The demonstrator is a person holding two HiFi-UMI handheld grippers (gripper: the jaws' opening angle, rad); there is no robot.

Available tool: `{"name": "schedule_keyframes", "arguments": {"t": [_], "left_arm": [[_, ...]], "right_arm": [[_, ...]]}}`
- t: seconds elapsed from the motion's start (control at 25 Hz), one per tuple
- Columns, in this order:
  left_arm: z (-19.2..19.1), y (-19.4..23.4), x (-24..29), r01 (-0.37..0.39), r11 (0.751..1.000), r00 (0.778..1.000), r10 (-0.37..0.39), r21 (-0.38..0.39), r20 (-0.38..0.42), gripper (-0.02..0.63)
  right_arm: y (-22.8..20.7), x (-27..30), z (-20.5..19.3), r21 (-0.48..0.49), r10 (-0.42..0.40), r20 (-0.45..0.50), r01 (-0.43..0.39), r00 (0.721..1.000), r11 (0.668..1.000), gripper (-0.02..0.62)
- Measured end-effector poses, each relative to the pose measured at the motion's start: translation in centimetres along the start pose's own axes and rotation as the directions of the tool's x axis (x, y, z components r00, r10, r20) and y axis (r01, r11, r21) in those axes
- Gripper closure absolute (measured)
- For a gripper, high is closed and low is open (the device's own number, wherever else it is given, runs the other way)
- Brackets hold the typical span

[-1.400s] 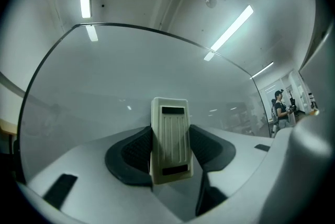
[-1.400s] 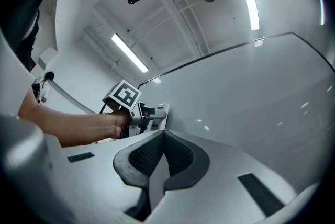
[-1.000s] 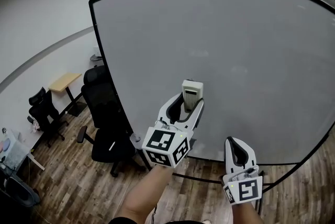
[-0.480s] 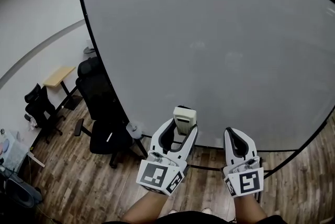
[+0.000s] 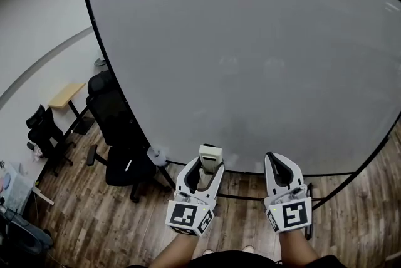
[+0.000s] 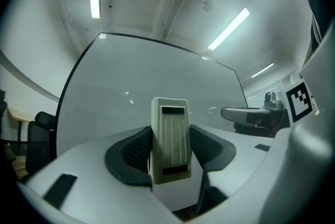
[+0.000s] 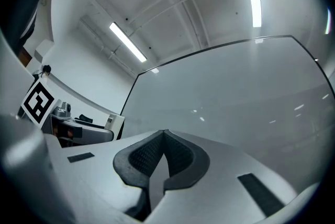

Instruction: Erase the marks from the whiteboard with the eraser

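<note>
1. Head view.
   - Whiteboard (image 5: 250, 60): large, black-framed, filling the far half of the scene. No distinct marks; at most two faint grey smudges near the middle.
   - Left gripper (image 5: 208, 164): low and near, below the board's bottom edge. Clamped on the eraser (image 5: 210, 156), which is upright with its top end toward the board.
   - Right gripper (image 5: 279, 163): just right of the left one, at the same height, carrying nothing.
   - Black office chair (image 5: 122, 135) and small desk (image 5: 66, 94): left of the board, on the wood floor (image 5: 81, 210).

2. Left gripper view.
   - Both dark pads pressed against the long sides of the cream, ribbed eraser, held straight and centred.
   - Board surface ahead, apart from the eraser, with no ink in this part.

3. Right gripper view.
   - Jaws closed together at the tips, nothing between them.
   - Board ahead and to the right, showing only reflected lights.

4. Step in hand (judged).
   - Wiping apparently finished or paused, with the eraser off the board and both tools lowered.

5. Next move (judged).
   - If the smudges count as marks: lift the eraser to mid-board, lay its felt face flat, and wipe with firm, even pressure.
   - Otherwise: set the eraser down.
</note>
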State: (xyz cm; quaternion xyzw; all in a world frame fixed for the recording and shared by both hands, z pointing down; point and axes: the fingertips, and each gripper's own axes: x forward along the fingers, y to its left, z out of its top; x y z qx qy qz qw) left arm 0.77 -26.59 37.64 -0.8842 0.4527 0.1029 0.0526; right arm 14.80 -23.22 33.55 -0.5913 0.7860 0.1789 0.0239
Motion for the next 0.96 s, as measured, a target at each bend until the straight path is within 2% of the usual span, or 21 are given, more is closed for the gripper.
{"name": "schedule_keyframes", "arguments": {"t": [0.24, 0.64, 0.96], "left_arm": [[0.2, 0.4, 0.1, -0.011, 0.999, 1.0, 0.011, 0.046, -0.013, 0.36], [-0.9, 1.4, 0.2, -0.019, 0.999, 0.999, 0.02, 0.031, -0.029, 0.359], [-1.4, 2.3, 0.4, -0.026, 0.998, 0.998, 0.023, -0.065, -0.056, 0.359]], "right_arm": [[0.3, 0.3, -1.0, -0.003, 0.017, -0.03, -0.017, 0.999, 1.0, 0.577], [0.4, 1.6, -3.3, -0.002, 0.015, -0.071, -0.016, 0.997, 1.0, 0.577], [-0.1, 1.9, -3.6, -0.01, -0.001, -0.087, 0.0, 0.996, 1.0, 0.577]]}}
